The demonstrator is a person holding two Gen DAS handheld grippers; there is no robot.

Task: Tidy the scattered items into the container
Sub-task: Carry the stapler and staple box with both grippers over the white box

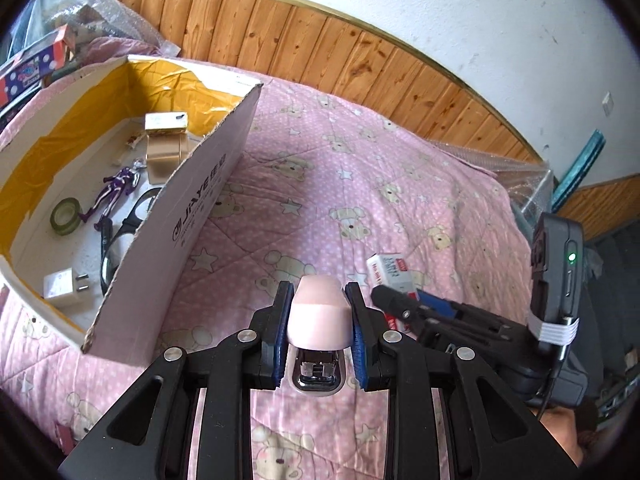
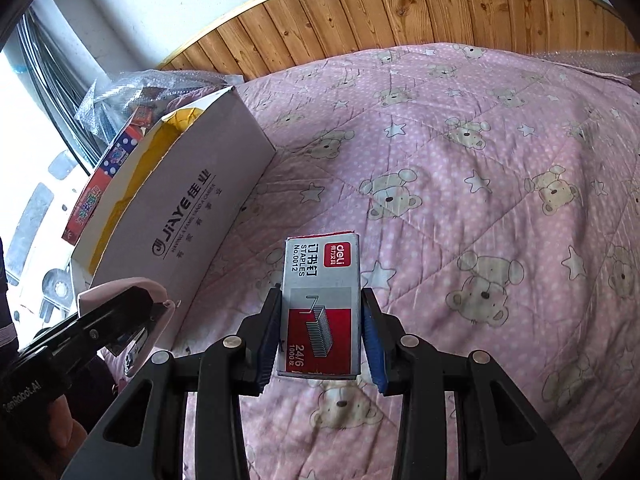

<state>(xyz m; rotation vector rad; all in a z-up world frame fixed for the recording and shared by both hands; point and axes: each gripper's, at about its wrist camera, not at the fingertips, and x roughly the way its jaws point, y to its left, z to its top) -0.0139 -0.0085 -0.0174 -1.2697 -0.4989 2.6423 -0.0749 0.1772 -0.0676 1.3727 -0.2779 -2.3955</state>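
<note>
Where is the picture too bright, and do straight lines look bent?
Right wrist view: the window at left is washed out white. Both views: the fisheye lens bends the wooden wall panel into an arc and leaves dark corners. The stapler and staple box stay sharp.

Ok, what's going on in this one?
A person is clearing a pink bedspread into a cardboard box. The left tongs grip a pink stapler; the right tongs bracket a box of staples, apparently clamped. Both are outside the box, which already holds tape, a purple figure, glasses and a plug.
</note>
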